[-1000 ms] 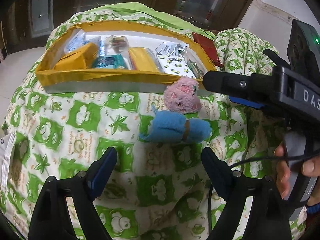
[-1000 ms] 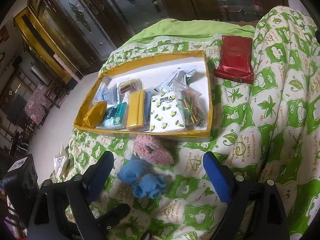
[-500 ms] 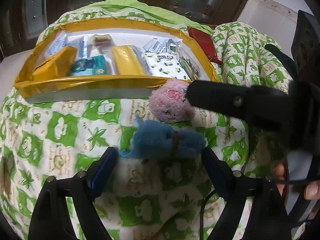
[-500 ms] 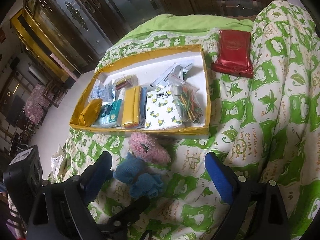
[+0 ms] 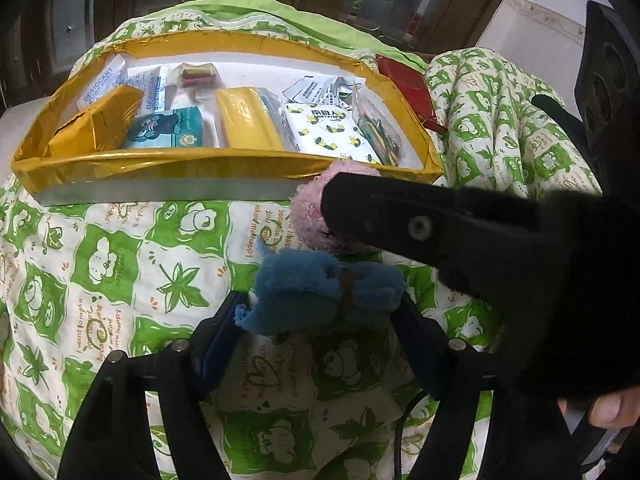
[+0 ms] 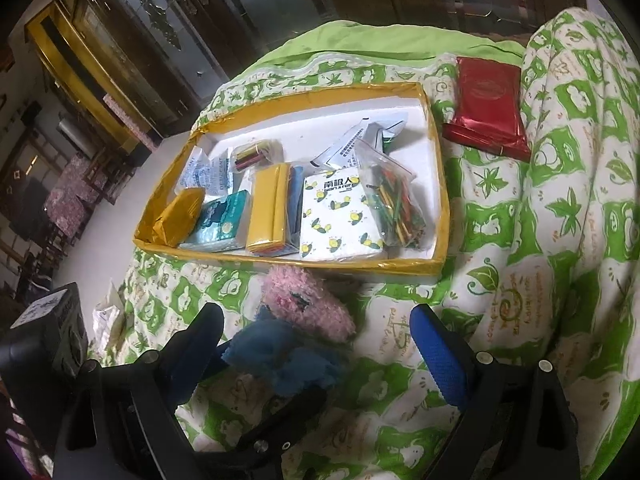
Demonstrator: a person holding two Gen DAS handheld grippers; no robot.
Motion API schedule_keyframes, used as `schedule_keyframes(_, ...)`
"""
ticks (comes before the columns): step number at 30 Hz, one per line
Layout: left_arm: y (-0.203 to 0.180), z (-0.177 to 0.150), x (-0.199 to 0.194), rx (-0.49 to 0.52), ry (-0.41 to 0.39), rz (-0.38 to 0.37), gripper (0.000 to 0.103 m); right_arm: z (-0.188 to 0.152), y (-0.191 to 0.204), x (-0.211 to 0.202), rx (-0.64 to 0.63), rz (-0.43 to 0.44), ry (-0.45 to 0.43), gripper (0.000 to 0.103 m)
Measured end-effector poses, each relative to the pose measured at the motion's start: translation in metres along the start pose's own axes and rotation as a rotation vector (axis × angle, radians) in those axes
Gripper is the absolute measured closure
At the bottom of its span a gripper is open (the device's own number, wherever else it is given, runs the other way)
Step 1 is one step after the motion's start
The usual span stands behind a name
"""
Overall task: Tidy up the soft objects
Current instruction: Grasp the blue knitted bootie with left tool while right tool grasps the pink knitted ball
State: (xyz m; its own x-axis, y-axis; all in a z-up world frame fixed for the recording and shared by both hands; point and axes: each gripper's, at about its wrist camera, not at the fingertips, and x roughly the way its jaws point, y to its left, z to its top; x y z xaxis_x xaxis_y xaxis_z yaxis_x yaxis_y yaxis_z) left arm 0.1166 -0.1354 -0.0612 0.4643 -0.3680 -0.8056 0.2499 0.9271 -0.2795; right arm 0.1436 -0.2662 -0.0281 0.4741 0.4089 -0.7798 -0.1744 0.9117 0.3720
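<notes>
A blue fuzzy roll with a brown band lies on the green-patterned quilt, just in front of a pink fuzzy roll. My left gripper is open, its fingers on either side of the blue roll's near end. My right gripper is open and empty, with the pink roll and blue roll between its fingers. One right finger crosses the left wrist view and hides part of the pink roll.
A gold-edged tray behind the rolls holds packets, tissue packs and a bag of coloured sticks. A red pouch lies on the quilt right of the tray. The quilt rises in a hump at right.
Both grippers moved forward toward the rolls. The left fingers now flank the blue roll. The right finger now covers part of the pink roll in the left wrist view.
</notes>
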Motion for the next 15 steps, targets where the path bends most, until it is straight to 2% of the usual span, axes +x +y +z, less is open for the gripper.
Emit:
schedule_keyframes(6, 0.000, 0.001, 0.001, -0.018, 0.000, -0.008, 0.025, 0.002, 0.000, 0.009, -0.008, 0.004, 0.034, 0.009)
schedule_keyframes(9, -0.001, 0.001, 0.003, -0.014, -0.001, 0.002, 0.025, 0.002, 0.003, 0.015, -0.029, 0.006, 0.060, 0.024)
schedule_keyframes(11, -0.002, 0.003, 0.004, -0.014, -0.002, 0.006, 0.025, 0.001, 0.002, 0.019, -0.031, -0.001, 0.086, 0.048)
schedule_keyframes(13, -0.002, 0.003, 0.004, -0.009, -0.006, 0.008, 0.025, 0.000, -0.001, 0.021, -0.014, 0.009, 0.101, 0.062)
schedule_keyframes(14, -0.002, 0.002, 0.003, -0.006, -0.009, 0.009, 0.026, 0.000, -0.002, 0.020, -0.010, 0.014, 0.102, 0.063)
schedule_keyframes(15, -0.002, 0.002, 0.003, -0.002, -0.012, 0.007, 0.033, 0.000, -0.003, 0.019, -0.007, 0.018, 0.101, 0.064)
